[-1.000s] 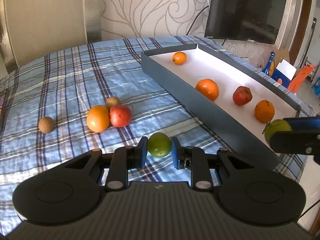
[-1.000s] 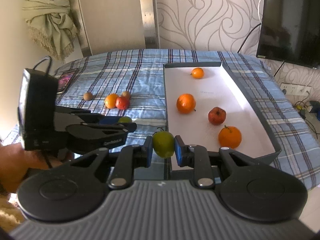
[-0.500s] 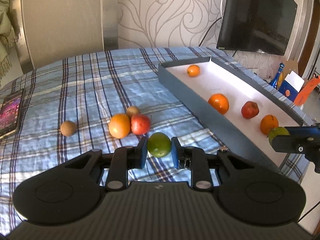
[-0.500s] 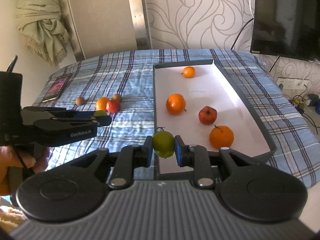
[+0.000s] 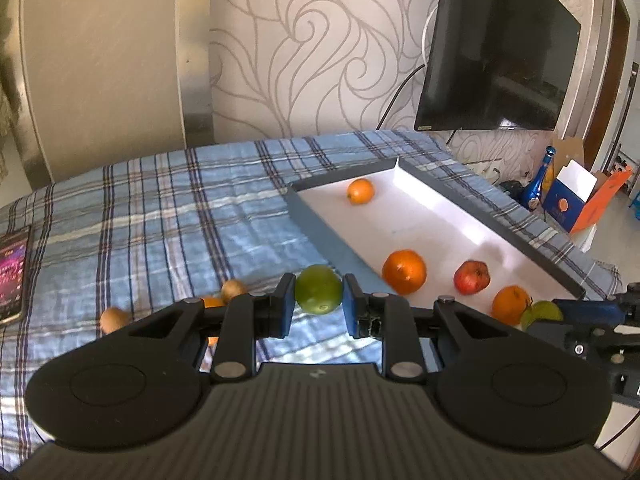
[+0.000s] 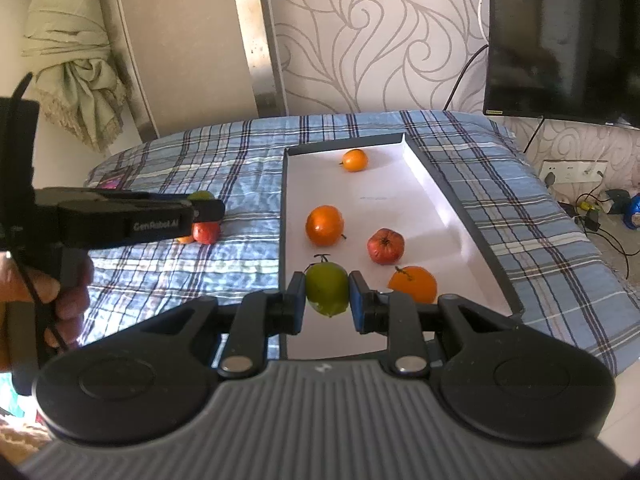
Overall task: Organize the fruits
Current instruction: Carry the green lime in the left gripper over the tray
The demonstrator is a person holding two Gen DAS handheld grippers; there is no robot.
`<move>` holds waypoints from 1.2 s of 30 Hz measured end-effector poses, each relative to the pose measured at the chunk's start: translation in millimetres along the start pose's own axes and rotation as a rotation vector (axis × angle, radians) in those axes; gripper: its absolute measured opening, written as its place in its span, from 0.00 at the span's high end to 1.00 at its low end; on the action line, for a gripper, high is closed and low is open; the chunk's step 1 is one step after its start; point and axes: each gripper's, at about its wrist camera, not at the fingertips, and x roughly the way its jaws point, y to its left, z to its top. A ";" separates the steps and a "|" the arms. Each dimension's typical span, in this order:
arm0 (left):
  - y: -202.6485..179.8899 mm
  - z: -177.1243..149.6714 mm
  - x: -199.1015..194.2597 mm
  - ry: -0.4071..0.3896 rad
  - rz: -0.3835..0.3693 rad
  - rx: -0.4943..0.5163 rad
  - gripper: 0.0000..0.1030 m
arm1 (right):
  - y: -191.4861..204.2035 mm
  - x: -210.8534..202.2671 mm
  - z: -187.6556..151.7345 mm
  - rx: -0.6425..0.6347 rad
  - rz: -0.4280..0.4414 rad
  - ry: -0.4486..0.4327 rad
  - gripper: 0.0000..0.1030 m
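Change: the left gripper (image 5: 319, 304) has risen since a second ago, so the loose fruit on the cloth now sits low behind its fingers; the right gripper (image 6: 327, 300) has slid over the tray's near end.
Left tongs: clamped on a round green lime-like fruit (image 5: 319, 294), held above the blue plaid cloth (image 5: 160, 220).
Right tongs: clamped on a duller green stemmed fruit (image 6: 326, 287), held above the near part of the shallow grey tray with a white floor (image 6: 460, 216).
In the tray: a small orange citrus (image 6: 354, 159) at the far end, a large orange citrus (image 6: 324, 225), a red apple-like fruit (image 6: 385, 245) and another orange citrus (image 6: 413, 284) nearer.
On the cloth: two small brown fruits (image 5: 233, 289), an orange mostly hidden, a red fruit (image 6: 206, 232).
Far left edge: a lit phone (image 5: 14, 272) flat on the cloth.
Person: a hand (image 6: 60, 300) grips the left tool's handle.
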 end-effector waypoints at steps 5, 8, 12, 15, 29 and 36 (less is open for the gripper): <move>-8.4 12.8 4.5 -0.008 -0.010 0.010 0.72 | -7.9 -1.6 -0.3 0.013 -0.011 -0.008 0.74; -15.2 20.8 8.3 -0.016 -0.019 0.024 0.72 | -10.6 -1.4 -1.7 0.016 -0.011 -0.006 0.74; -23.7 27.4 14.9 -0.016 -0.029 0.038 0.72 | -12.2 -1.1 -1.9 0.011 -0.009 -0.005 0.74; -29.4 30.1 18.8 -0.015 -0.040 0.037 0.72 | -13.3 -1.3 -2.3 0.006 -0.009 -0.001 0.74; -53.4 42.0 48.2 -0.009 -0.081 0.037 0.72 | -24.7 -2.7 -3.5 -0.004 -0.027 0.017 0.74; -66.1 46.3 65.4 -0.005 -0.098 0.046 0.72 | -32.8 -7.7 -3.0 -0.010 -0.033 0.005 0.74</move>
